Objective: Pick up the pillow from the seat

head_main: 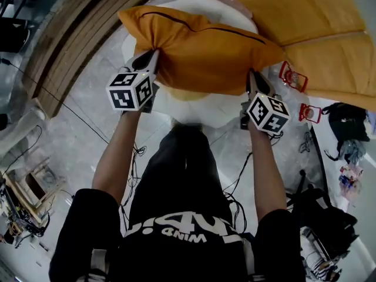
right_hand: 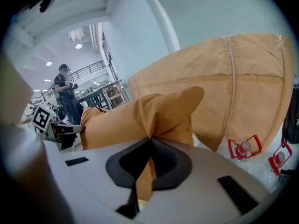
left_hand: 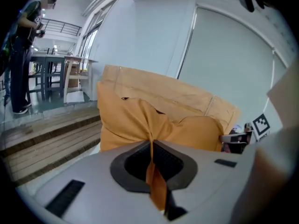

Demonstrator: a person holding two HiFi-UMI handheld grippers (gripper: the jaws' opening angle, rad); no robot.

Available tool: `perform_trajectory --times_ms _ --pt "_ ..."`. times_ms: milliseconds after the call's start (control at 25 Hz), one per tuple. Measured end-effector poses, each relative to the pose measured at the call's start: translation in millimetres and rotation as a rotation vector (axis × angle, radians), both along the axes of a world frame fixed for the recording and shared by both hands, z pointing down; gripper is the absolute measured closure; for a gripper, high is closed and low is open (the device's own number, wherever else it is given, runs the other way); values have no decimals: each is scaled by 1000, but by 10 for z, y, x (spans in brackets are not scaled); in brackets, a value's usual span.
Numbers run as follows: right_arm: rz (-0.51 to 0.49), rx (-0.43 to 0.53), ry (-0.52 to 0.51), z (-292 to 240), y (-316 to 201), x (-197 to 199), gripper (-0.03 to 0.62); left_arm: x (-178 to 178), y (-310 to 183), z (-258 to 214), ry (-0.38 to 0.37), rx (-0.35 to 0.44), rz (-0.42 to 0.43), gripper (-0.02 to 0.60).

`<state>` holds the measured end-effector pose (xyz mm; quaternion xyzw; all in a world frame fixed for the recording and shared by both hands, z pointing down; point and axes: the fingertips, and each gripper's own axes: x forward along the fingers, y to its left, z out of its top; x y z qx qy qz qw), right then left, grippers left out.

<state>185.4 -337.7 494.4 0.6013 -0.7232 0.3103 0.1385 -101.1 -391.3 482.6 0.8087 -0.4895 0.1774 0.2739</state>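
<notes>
Between the two hand-held grippers, an orange pillow [head_main: 200, 49] is held stretched across the head view, over a white seat [head_main: 179, 107]. Whether its underside touches the seat cannot be told.

At the pillow's left corner, the left gripper [head_main: 154, 56] is noted with its jaws closed on the fabric. In the left gripper view the cloth is pinched into a thin upright pleat between the pads, and a tail of orange fabric is seen trailing back through the gap.

At the opposite corner, the right gripper [head_main: 252, 75] is likewise clamped on the pillow. In the right gripper view a fold of the same cloth is squeezed between the closed jaws, and the bulk of the pillow is bunched just beyond them.

A dark seam line is observed running along the pillow's upper face.

Behind the pillow, a large orange backrest cushion [head_main: 317, 34] with stitched panels is recorded. Two small red-framed objects [head_main: 292, 75] are seen near its lower edge, on the right. Wooden steps [head_main: 76, 34] are noted on the left, and loose cables [head_main: 238, 184] on the floor by the person's feet. A person in dark clothing [left_hand: 21, 55] is seen standing in the background.
</notes>
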Motion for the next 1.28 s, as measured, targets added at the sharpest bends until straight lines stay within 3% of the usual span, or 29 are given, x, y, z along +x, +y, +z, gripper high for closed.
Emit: perform_trajectory --times_ms 360,680,840,1280 --pt "-69 211 4 -1703 411 -98 568 -68 549 -1874 3 258 63 561" --pt "-70 413 17 -2932 992 -146 568 -96 1272 -3140 12 497 94 561" --pt "-82 474 43 -3225 1249 -270 568 -219 1522 -3380 1 533 82 563" --pt "-110 500 71 -3324 1547 -450 568 -407 1819 -3385 3 544 81 563"
